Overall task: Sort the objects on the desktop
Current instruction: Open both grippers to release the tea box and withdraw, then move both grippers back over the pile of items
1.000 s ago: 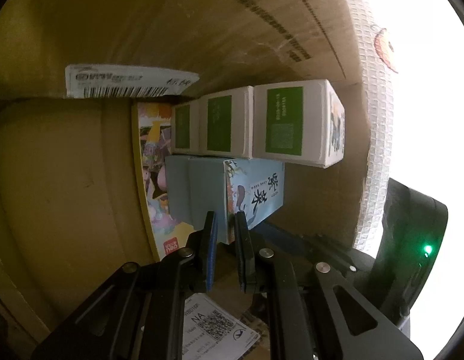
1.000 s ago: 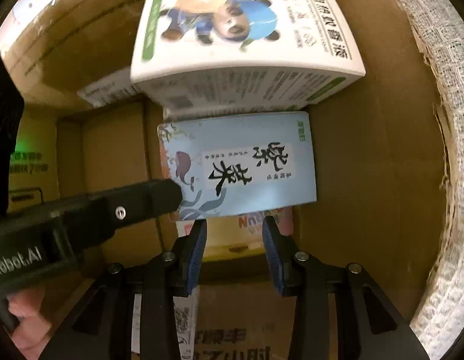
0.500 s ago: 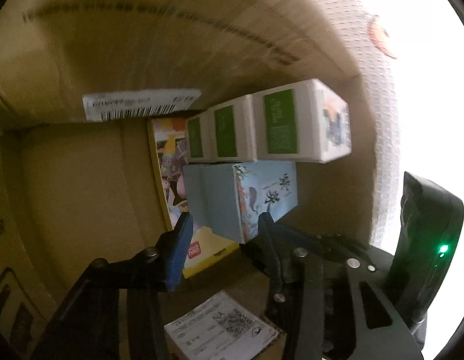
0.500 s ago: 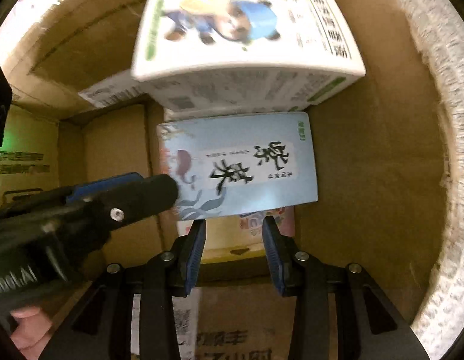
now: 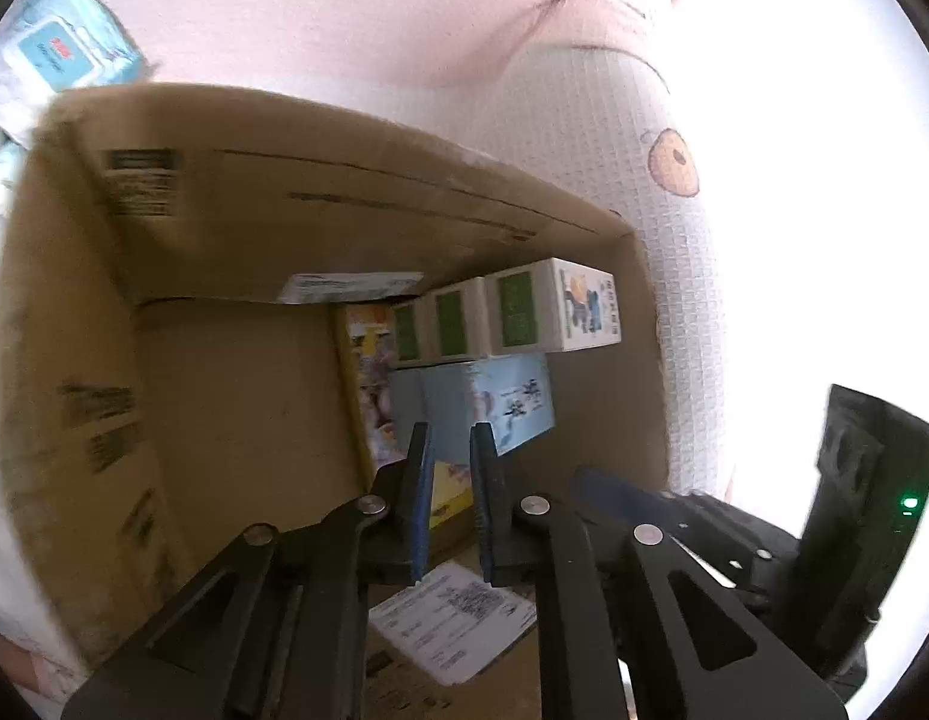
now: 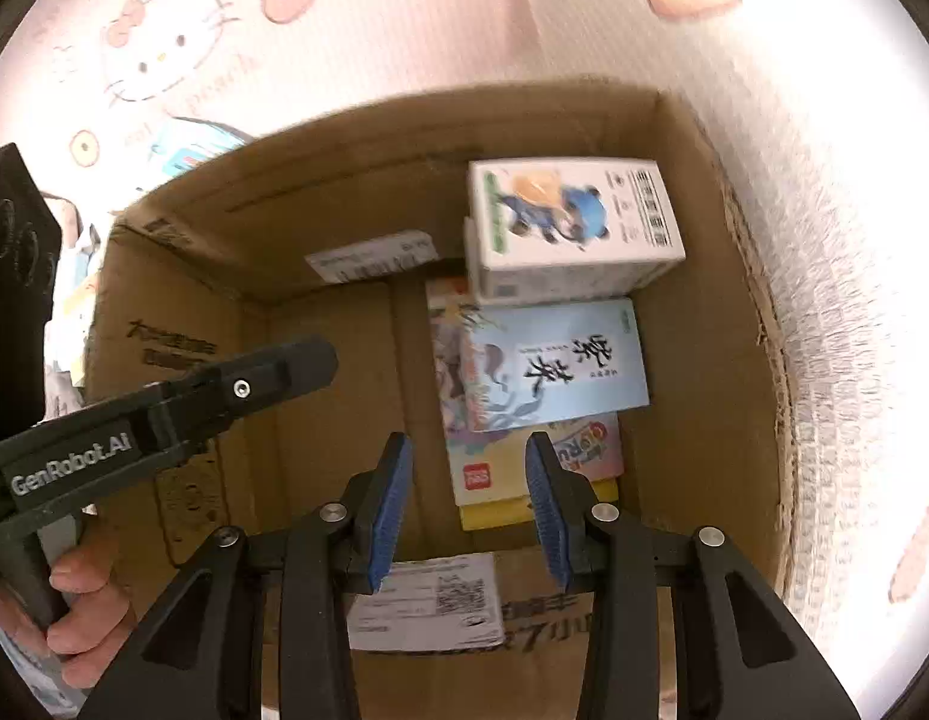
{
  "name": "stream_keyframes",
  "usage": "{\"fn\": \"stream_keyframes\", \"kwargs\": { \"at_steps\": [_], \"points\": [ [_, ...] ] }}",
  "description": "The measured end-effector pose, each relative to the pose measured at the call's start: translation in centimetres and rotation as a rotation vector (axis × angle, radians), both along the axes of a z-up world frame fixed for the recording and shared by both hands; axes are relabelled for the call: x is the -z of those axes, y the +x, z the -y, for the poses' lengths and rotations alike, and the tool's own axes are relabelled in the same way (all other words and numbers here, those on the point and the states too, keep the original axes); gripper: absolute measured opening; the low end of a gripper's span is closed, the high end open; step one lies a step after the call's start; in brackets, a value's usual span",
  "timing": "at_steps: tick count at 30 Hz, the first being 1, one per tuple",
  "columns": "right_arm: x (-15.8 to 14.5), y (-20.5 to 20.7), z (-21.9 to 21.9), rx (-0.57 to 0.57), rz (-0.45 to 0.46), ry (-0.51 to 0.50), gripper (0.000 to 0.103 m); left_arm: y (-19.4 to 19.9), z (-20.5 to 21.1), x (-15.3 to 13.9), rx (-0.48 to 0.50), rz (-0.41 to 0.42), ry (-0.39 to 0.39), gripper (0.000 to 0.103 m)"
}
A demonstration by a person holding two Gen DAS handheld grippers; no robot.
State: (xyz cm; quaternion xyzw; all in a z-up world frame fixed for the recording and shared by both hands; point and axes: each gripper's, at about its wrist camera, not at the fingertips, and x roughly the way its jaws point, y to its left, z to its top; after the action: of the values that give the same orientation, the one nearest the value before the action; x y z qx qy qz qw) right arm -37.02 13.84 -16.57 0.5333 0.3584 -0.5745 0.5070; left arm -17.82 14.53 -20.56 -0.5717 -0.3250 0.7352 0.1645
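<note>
Pink cartoon-print cloth [image 6: 182, 66] surrounds the cardboard box [image 6: 368, 192], where a white carton [image 6: 575, 228] and blue carton [image 6: 560, 366] are already stacked. Left claw [image 5: 451, 498] is closing empty; right claw [image 6: 467, 510] is held apart, empty. A blue pack [image 5: 56, 51] outside is judged unsorted.

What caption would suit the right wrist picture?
Empty right tool above a cardboard box holding a panda-printed carton, a blue calligraphy box and a colourful flat pack.

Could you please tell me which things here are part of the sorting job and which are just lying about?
In the job:
cardboard box
white panda carton
light blue box
colourful flat pack

Lying about:
pink cartoon cloth
blue-and-white packet
</note>
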Motion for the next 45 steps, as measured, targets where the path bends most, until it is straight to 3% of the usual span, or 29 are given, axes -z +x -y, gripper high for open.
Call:
{"fn": "stream_keyframes", "kwargs": {
  "at_steps": [3, 7, 11, 16, 19, 24, 31, 36, 38, 45],
  "points": [
    [-0.9, 4.2, 1.0, -0.002, -0.018, -0.030, 0.036, 2.3, -0.2, -1.9, 0.016, -0.071, -0.053, 0.012],
    [-0.9, 6.8, 0.9, -0.020, -0.019, -0.058, 0.036, 4.3, 0.1, -3.1, 0.067, -0.150, -0.121, 0.012],
    [-1.6, 8.0, 0.8, -0.034, -0.078, -0.070, 0.036, 5.8, 0.8, -4.3, 0.084, -0.224, -0.190, 0.012],
    [-4.0, 9.6, -0.3, -0.048, -0.119, -0.104, 0.036, 7.2, 1.0, -6.3, 0.185, -0.306, -0.271, 0.013],
    [-4.4, 11.3, -0.4, -0.053, -0.125, -0.139, 0.036, 8.6, 1.9, -7.5, 0.188, -0.377, -0.310, 0.013],
    [-6.0, 13.4, -0.8, -0.067, -0.149, -0.186, 0.036, 10.5, 4.5, -7.9, 0.163, -0.422, -0.335, 0.013],
    [-6.2, 16.9, 0.4, -0.100, -0.158, -0.190, 0.036, 12.9, 8.7, -7.7, 0.122, -0.449, -0.414, 0.013],
    [-6.5, 19.6, 1.5, -0.134, -0.158, -0.223, 0.036, 14.3, 12.7, -6.3, 0.042, -0.446, -0.397, 0.012],
    [-6.8, 20.6, 1.7, -0.124, -0.157, -0.243, 0.036, 14.5, 14.6, -5.2, 0.010, -0.408, -0.374, 0.012],
    [-7.0, 22.7, 2.2, -0.069, 0.010, -0.437, 0.036, 15.1, 19.4, -2.8, -0.051, -0.348, -0.380, 0.012]
  ]
}}
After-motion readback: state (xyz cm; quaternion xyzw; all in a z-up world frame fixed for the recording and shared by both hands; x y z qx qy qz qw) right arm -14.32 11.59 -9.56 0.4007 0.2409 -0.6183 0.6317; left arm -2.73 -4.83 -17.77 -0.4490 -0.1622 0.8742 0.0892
